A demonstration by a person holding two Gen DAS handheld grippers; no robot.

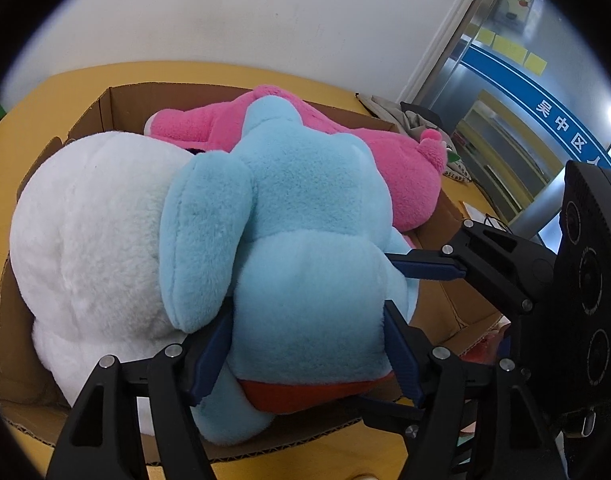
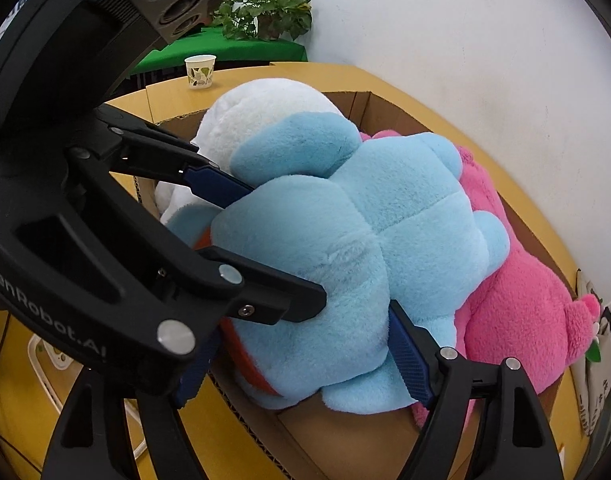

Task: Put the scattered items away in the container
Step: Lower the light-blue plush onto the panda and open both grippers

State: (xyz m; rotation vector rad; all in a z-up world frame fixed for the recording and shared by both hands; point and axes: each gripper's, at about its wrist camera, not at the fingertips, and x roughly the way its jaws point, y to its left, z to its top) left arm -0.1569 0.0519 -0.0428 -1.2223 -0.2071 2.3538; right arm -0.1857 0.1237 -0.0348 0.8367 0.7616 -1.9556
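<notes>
**Gripping the blue plush over the box**

Straddling the blue plush toy (image 1: 305,240), the left gripper (image 1: 305,344) stands wide, its pads pressed into the fur on both sides. The right gripper (image 2: 301,360) clamps the same toy equally wide. The cardboard box (image 1: 121,100) on the yellow table (image 1: 21,132) holds a white plush (image 1: 93,232) and a pink plush (image 1: 409,172); the soft, rounded blue toy lies atop them.

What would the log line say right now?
left gripper: clamps blue plush | right gripper: clamps blue plush | blue plush: in cardboard box, against white plush
</notes>
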